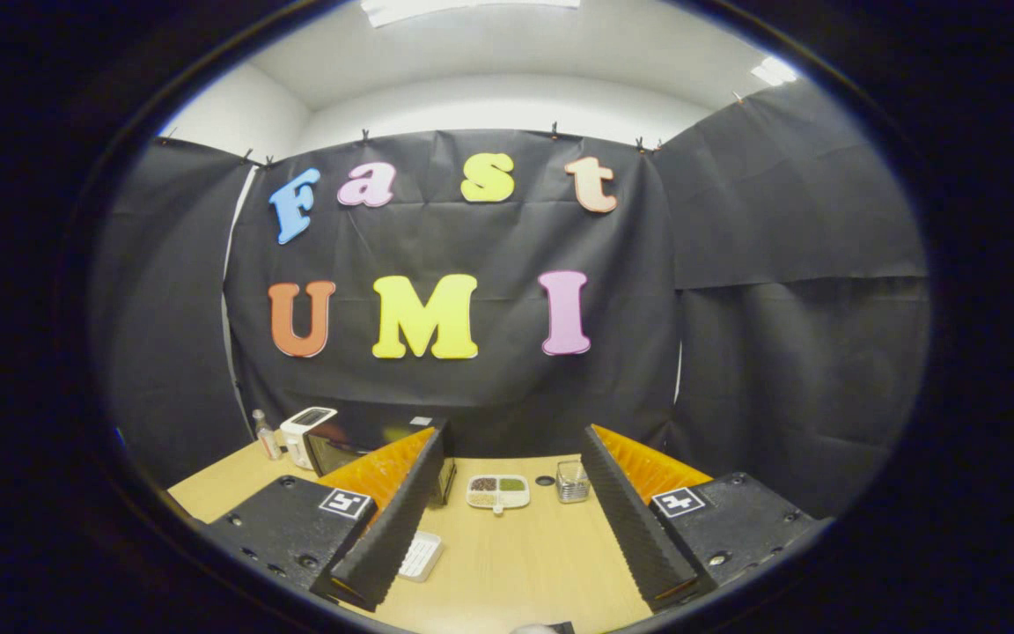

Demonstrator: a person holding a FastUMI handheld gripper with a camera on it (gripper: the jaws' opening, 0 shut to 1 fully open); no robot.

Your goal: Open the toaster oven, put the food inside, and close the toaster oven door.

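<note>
1. At the far left of the wooden table (507,563), a small clear bottle (267,434) stands by the booth wall, just beside a white appliance (303,431).
2. Next comes the toaster oven (357,438), a dark box beyond the left finger, which hides part of it. Its glass door seems to stand upright against the body, so it looks closed, though the finger covers one side.
3. A white flat item (422,555) lies on the table touching the left finger's inner side; what it is cannot be told.
4. The gripper (507,519) hangs above the table with its fingers spread wide, released and grasping nothing.
5. Between and beyond the fingers sits a white divided tray (498,491) with small portions of food, near a small dark disc (545,481).
6. Just right of that, a clear glass (572,481) stands close to the right finger.
7. Judgement: with the door apparently closed and food on the table, this fits a stage at which the oven must be opened. That calls for swinging left to the door's handle.
</note>
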